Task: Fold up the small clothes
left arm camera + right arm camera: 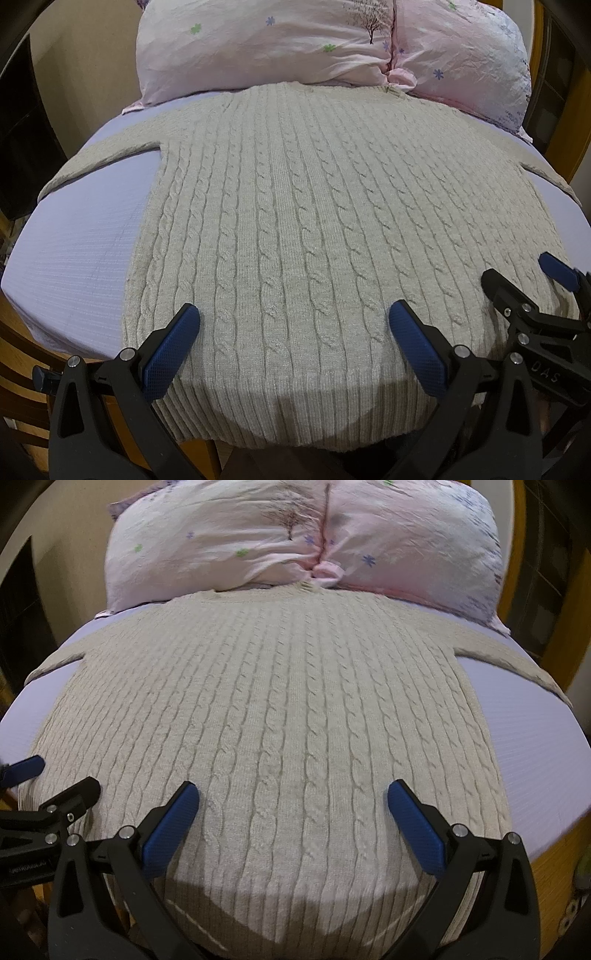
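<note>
A beige cable-knit sweater (295, 206) lies flat on a lavender bed sheet (74, 258), its sleeves spread out left and right and its ribbed hem hanging over the near edge. It also shows in the right wrist view (280, 709). My left gripper (293, 319) is open and empty above the hem, left of centre. My right gripper (293, 799) is open and empty above the hem's right half. The right gripper shows at the right edge of the left wrist view (517, 288), and the left gripper at the left edge of the right wrist view (59, 775).
A pink flowered pillow (295, 44) lies at the far end, touching the sweater's collar; it also shows in the right wrist view (295, 535). Wooden bed frame parts (22, 369) run along the near left. Bare sheet (535, 757) lies to the sweater's right.
</note>
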`<state>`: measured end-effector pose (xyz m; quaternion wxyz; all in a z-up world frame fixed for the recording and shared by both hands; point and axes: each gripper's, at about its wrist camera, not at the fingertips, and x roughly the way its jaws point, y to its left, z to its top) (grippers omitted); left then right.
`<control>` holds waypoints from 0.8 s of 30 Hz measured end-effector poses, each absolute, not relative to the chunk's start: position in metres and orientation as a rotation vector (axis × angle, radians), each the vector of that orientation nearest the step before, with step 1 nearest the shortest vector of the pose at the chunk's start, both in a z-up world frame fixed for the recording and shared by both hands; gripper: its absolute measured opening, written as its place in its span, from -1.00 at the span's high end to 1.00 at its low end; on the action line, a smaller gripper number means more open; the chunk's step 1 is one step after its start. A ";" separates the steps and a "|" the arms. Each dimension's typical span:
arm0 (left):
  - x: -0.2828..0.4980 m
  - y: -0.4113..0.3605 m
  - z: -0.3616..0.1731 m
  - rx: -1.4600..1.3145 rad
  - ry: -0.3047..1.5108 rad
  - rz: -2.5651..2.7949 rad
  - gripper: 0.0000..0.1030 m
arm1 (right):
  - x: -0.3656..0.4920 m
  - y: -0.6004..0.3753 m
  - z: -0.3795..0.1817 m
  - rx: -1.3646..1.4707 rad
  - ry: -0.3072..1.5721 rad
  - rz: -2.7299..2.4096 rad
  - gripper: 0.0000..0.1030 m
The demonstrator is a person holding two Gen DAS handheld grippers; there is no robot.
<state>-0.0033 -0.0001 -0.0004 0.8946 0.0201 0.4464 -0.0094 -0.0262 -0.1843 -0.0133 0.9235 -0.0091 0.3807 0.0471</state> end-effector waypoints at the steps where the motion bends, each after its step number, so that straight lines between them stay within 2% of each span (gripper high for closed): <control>1: -0.004 0.000 -0.001 0.044 0.915 -0.022 -0.97 | -0.025 -0.184 -0.012 -0.018 0.784 0.109 -0.96; 5: -0.012 0.003 0.001 0.049 0.895 -0.040 -0.97 | -0.017 -0.259 0.016 0.207 0.701 0.147 -0.96; 9: -0.006 0.021 0.014 -0.051 0.821 -0.124 -0.97 | 0.010 -0.398 0.047 0.486 0.557 -0.116 -0.94; 13: 0.004 0.057 0.036 -0.194 0.648 -0.149 -0.97 | 0.048 -0.522 0.039 0.719 0.584 -0.374 -0.26; 16: 0.016 0.087 0.049 -0.238 0.561 -0.080 -0.97 | 0.074 -0.585 0.022 0.842 0.620 -0.517 -0.12; 20: 0.041 0.122 0.053 -0.252 0.554 0.031 -0.97 | 0.095 -0.631 -0.003 0.982 0.630 -0.578 -0.02; 21: 0.045 0.129 0.053 -0.253 0.559 0.053 -0.97 | 0.102 -0.634 -0.004 0.982 0.628 -0.599 0.07; 22: 0.051 0.137 0.052 -0.257 0.567 0.080 -0.97 | 0.110 -0.638 -0.005 0.987 0.636 -0.602 0.35; 24: 0.063 0.158 0.050 -0.285 0.595 0.140 -0.97 | 0.120 -0.645 -0.010 0.992 0.635 -0.623 0.75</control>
